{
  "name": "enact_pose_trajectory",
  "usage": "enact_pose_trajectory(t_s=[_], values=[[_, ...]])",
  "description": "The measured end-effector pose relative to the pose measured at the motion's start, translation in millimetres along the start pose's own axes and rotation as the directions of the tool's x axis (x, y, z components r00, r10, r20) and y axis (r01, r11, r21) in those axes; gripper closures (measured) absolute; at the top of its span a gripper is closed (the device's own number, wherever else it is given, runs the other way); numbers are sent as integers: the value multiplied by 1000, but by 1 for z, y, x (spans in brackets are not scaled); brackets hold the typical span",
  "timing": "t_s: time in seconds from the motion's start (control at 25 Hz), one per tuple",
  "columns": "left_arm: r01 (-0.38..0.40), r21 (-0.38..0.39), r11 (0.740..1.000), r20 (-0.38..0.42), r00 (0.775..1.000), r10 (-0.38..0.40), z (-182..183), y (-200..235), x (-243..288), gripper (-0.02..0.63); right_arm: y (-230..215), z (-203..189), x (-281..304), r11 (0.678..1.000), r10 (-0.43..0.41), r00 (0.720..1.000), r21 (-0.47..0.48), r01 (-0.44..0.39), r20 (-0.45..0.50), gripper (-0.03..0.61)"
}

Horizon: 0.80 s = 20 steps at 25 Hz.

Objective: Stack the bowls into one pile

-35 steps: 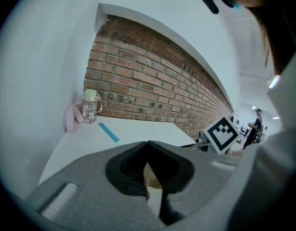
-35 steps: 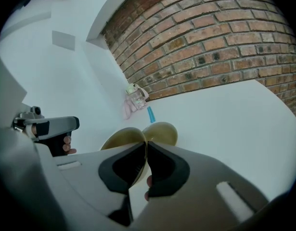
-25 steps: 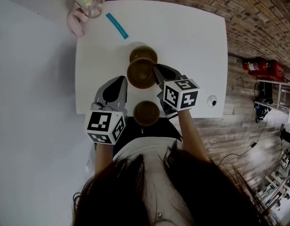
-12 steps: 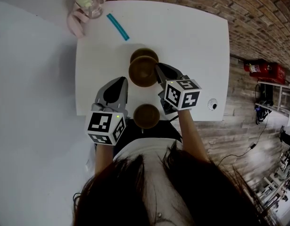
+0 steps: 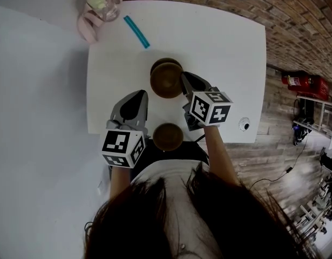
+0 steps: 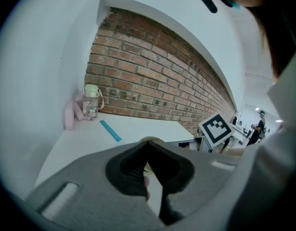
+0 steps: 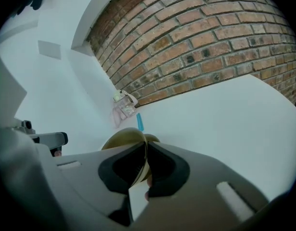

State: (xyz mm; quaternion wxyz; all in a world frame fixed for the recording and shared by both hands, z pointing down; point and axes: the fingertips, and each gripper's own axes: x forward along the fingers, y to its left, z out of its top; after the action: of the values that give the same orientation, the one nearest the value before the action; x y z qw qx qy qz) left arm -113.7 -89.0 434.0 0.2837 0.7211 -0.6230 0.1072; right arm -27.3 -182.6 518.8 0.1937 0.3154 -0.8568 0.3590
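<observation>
Bowl (image 5: 166, 84) farther over far bowl (image 5: 167, 62)

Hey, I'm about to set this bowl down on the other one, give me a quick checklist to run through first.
1. Right gripper clamped on the held bowl by its rim: ok.
2. Held bowl centred over the far bowl: cannot tell; the far rim peeks out beyond it.
3. Left gripper shut, empty, off to the side of both bowls: ok.
4. Third bowl upright near the table's front edge, out of the way: ok.
5. Blue strip well beyond the bowls: ok.
</observation>
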Motion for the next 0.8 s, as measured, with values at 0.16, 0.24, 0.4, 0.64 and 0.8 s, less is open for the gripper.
enact_pose_trajectory(t_s=[0.16,0.24,0.4,0.64,0.8], values=[[-5,-6,1000,-4,1000,5,-1,1,2,611,-1,1,5,1000,0,1000,4,0,-3,557],[-8,-8,1000,-6,1000,8,-1,2,2,611,-2,1,7,1000,-3,1000,5,3,-3,557],[-16,-11,1000,-10,1000,16,-1,4,1,611,-3,1,11,1000,-13,1000,5,13,-4,557],[-28,-16,999,-18,999,28,-4,8,0,611,-8,-1,18,999,-36,999,-4,36,-13,554],[-33,-19,999,-25,999,33,-6,10,0,611,-9,-2,22,999,-44,999,-11,44,-23,546]])
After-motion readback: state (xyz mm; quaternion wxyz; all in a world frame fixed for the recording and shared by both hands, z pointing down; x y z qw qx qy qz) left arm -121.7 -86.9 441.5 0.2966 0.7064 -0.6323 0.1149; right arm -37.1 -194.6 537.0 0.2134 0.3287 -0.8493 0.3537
